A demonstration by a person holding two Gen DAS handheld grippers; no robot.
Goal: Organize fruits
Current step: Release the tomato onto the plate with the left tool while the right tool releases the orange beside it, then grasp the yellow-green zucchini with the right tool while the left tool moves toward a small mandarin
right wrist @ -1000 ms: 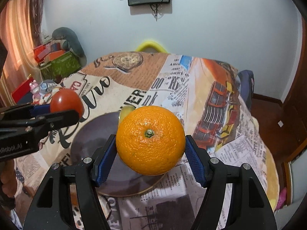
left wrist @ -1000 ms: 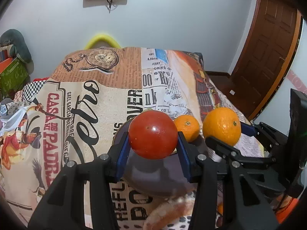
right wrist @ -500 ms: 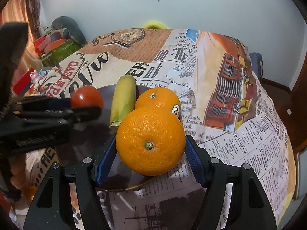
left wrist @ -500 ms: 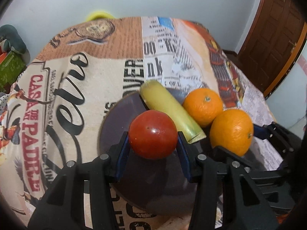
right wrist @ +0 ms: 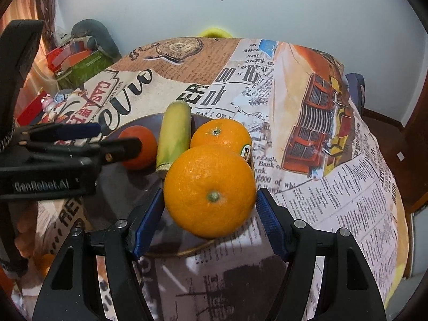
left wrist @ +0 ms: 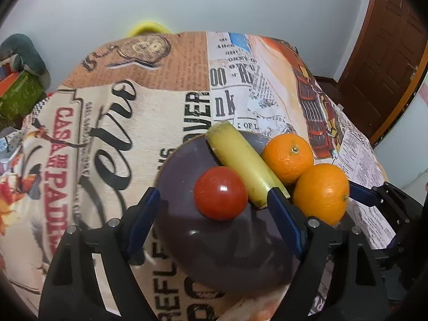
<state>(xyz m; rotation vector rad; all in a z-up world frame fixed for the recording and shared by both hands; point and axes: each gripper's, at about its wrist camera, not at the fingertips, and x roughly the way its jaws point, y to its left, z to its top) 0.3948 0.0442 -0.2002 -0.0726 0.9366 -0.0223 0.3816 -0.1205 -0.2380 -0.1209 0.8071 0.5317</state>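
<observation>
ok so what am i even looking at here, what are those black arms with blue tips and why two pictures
No robot here: a person holds a hand-held tool in each hand, and each tool carries its own wide-angle camera looking out along its two blue-padded fingers. That gives two pictures of one table.

The left tongs are opening; the tomato sits between them on the dark plate, with the pads clear of it.

The right tongs grip the big orange at the plate's edge.

Also on the plate are a yellow-green banana and a second orange bearing a sticker. Underneath is a newspaper-print tablecloth.
</observation>
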